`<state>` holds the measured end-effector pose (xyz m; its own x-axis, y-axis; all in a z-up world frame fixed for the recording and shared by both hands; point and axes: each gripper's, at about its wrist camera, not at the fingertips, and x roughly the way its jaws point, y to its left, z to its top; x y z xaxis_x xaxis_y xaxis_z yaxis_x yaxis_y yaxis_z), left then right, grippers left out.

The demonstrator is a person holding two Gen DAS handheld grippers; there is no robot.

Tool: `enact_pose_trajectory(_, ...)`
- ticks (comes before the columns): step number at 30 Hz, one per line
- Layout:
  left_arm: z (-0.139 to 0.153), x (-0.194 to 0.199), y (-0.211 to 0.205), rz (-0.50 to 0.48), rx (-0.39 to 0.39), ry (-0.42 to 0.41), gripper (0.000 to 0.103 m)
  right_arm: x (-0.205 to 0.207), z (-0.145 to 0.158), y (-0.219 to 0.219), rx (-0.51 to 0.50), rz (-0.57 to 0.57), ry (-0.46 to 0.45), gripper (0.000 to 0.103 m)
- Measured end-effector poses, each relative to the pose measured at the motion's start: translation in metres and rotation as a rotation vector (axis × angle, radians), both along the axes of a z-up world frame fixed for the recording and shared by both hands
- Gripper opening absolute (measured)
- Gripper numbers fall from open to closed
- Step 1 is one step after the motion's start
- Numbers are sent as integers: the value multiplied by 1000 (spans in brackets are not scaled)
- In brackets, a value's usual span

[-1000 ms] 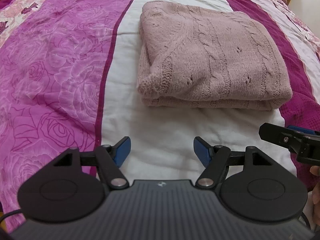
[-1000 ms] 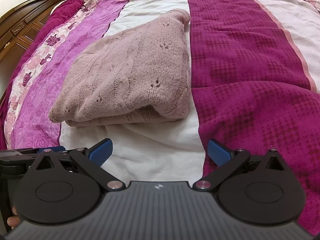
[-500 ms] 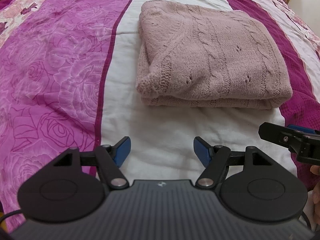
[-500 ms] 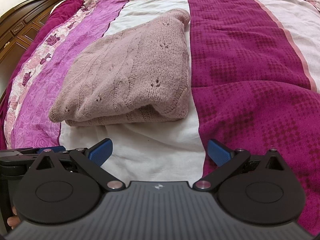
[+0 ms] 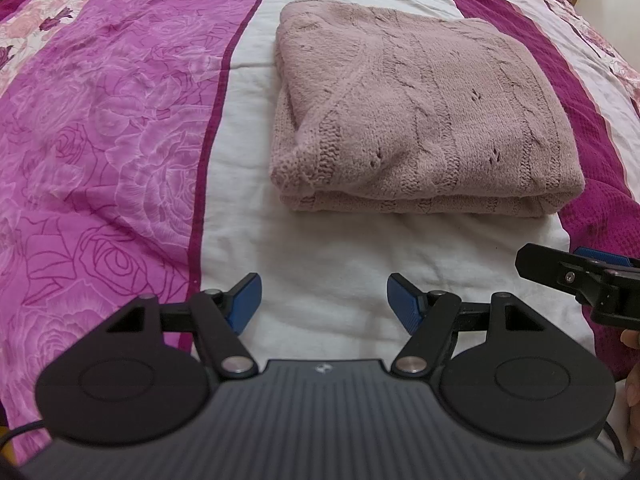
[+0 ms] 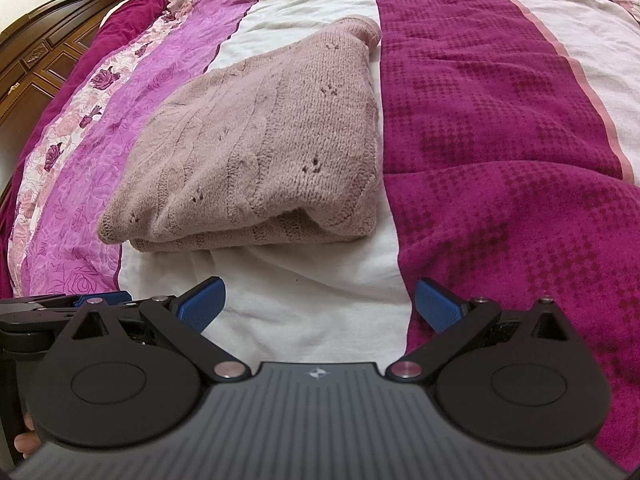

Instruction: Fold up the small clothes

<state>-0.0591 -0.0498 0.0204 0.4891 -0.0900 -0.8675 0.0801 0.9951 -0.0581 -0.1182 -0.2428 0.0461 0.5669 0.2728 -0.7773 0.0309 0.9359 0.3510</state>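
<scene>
A dusty-pink cable-knit sweater (image 5: 420, 112) lies folded into a thick rectangle on the white stripe of the bedspread; it also shows in the right wrist view (image 6: 260, 152). My left gripper (image 5: 324, 300) is open and empty, held just short of the sweater's near edge. My right gripper (image 6: 318, 304) is open and empty, near the sweater's front right corner. Part of the right gripper (image 5: 580, 276) shows at the right edge of the left wrist view, and part of the left gripper (image 6: 60, 308) at the left edge of the right wrist view.
The bedspread has pink rose-print stripes (image 5: 100, 140) on the left and dark magenta stripes (image 6: 500, 160) on the right. A wooden headboard (image 6: 52, 52) stands at the far left of the right wrist view.
</scene>
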Motion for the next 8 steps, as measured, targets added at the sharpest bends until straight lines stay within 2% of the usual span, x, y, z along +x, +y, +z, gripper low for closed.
enact_pose_trajectory(8, 0, 0, 0, -1, 0, 2, 71, 0, 0, 0, 0, 0, 0, 103)
